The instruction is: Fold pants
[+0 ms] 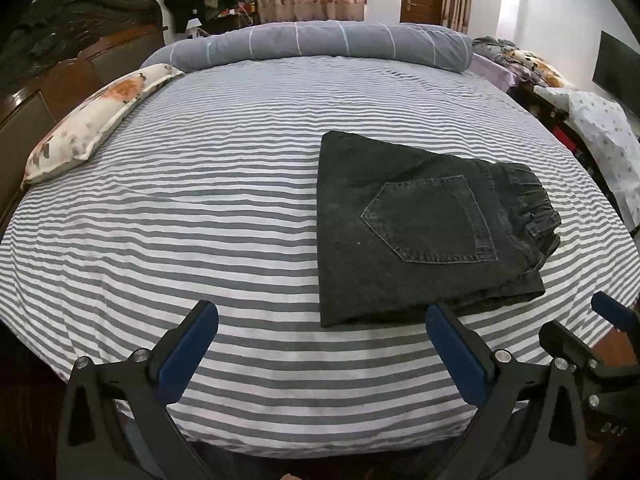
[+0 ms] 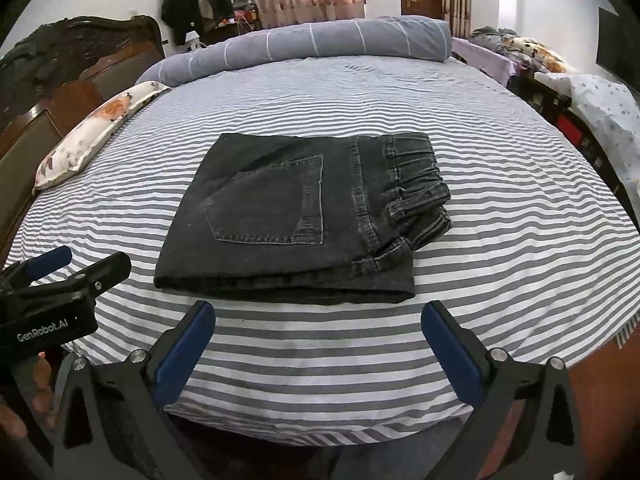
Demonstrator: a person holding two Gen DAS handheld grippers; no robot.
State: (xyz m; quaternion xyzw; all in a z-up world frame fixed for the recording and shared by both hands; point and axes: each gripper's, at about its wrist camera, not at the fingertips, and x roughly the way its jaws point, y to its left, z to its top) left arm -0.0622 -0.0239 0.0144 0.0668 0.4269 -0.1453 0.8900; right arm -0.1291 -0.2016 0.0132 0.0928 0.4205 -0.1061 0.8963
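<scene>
Dark grey denim pants (image 1: 420, 224) lie folded into a compact rectangle on the striped bed, back pocket up, elastic waistband at the right. In the right wrist view the pants (image 2: 296, 216) sit straight ahead. My left gripper (image 1: 322, 320) is open and empty, just short of the pants' near edge and to their left. My right gripper (image 2: 318, 318) is open and empty, centred just short of the near folded edge. The left gripper also shows in the right wrist view (image 2: 72, 268) at the left. The right gripper's blue tip shows in the left wrist view (image 1: 612, 312).
The bed (image 1: 200, 220) has a grey-and-white striped sheet. A floral pillow (image 1: 92, 120) lies at its left by the wooden headboard (image 1: 60, 60). A rolled grey duvet (image 1: 320, 44) lies along the far edge. Furniture piled with bedding (image 1: 592, 120) stands at the right.
</scene>
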